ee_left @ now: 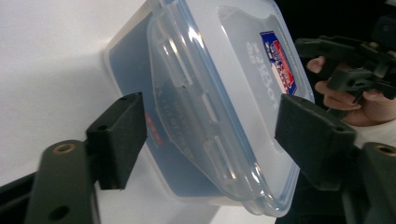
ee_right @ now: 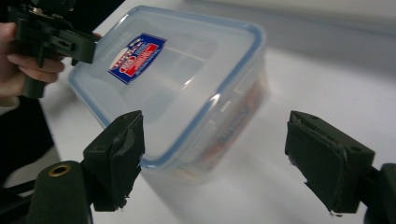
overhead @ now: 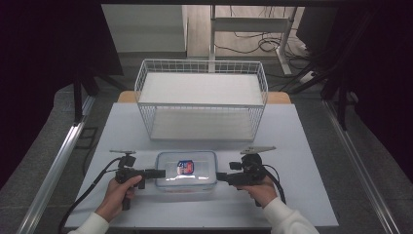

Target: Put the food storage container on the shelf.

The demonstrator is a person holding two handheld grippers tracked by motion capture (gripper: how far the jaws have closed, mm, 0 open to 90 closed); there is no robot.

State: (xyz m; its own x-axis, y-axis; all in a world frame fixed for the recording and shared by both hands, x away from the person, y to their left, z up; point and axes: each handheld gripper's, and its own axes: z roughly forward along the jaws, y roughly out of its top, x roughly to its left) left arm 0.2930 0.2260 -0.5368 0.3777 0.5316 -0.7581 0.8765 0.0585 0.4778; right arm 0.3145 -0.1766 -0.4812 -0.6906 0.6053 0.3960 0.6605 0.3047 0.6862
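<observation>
A clear plastic container (overhead: 186,170) with a blue-rimmed snap lid and a red-and-blue label lies flat on the white table near its front edge. My left gripper (overhead: 159,173) is at its left end. In the left gripper view the container (ee_left: 219,93) has its end between the jaws of that gripper (ee_left: 212,135), which stand close to it on both sides, and I see no pad pressing. My right gripper (overhead: 220,176) is at the right end. Its jaws (ee_right: 219,149) stand wide, with a corner of the container (ee_right: 173,79) by one pad.
A white wire basket (overhead: 202,97) with two shelves stands behind the container, at the back of the table (overhead: 302,146). Bare tabletop lies to either side of the hands. Chairs, a desk frame and loose cables stand on the floor beyond the table.
</observation>
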